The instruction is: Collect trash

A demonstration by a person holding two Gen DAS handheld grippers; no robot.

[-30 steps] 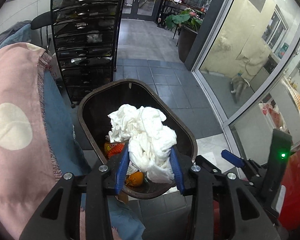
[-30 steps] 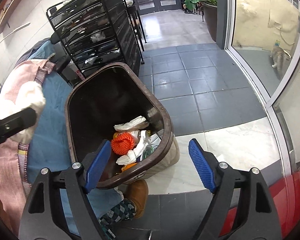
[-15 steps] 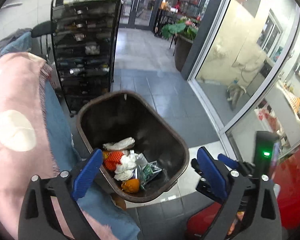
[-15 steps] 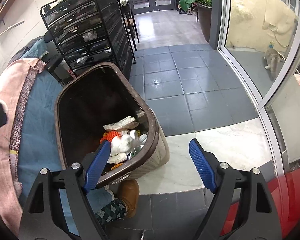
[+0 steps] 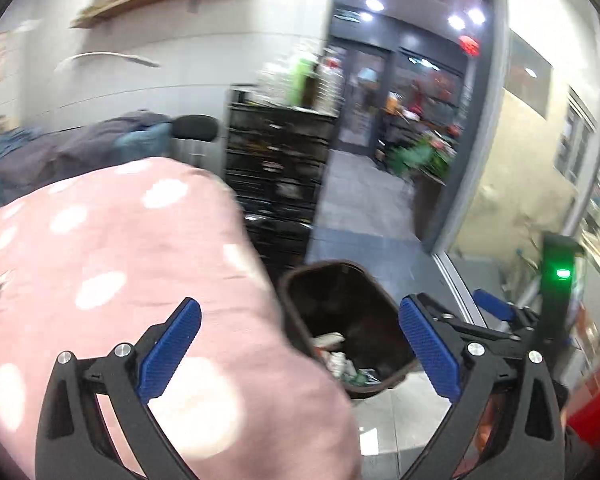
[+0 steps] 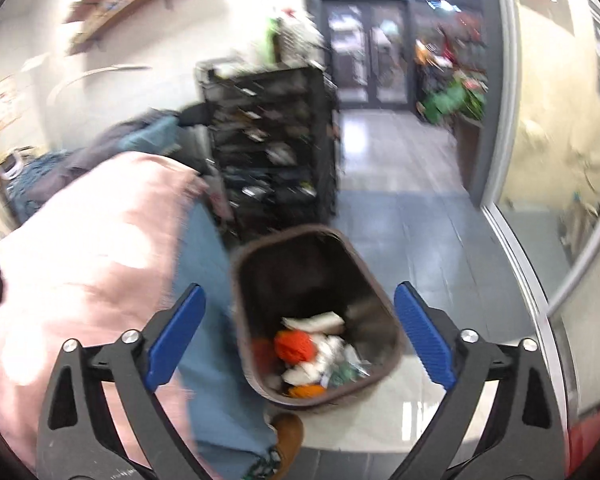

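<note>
A dark brown trash bin (image 6: 292,234) stands on the tiled floor, holding white tissues (image 6: 316,322), an orange net (image 6: 294,345) and other scraps. My right gripper (image 6: 299,288) hovers above it, jaws opening, nothing between them. In the left wrist view the bin (image 5: 340,265) sits lower and farther off, half hidden by pink cloth, with some trash (image 5: 336,356) showing. My left gripper (image 5: 298,304) is also above it, jaws opening and empty. One blue finger (image 5: 496,308) of the right gripper shows to its right. Both views are blurred.
A pink dotted cloth (image 5: 120,260) and blue fabric (image 6: 212,320) crowd the bin's left side, with a brown shoe (image 6: 288,432) below. Behind stands a black drawer rack (image 6: 272,152). A glass wall (image 6: 560,200) runs along the right, and a potted plant (image 6: 452,100) sits far back.
The left gripper opened and let go of the white tissue wad, which now lies in the bin. Both grippers rose and drew back, so the bin looks smaller. The right jaws widened.
</note>
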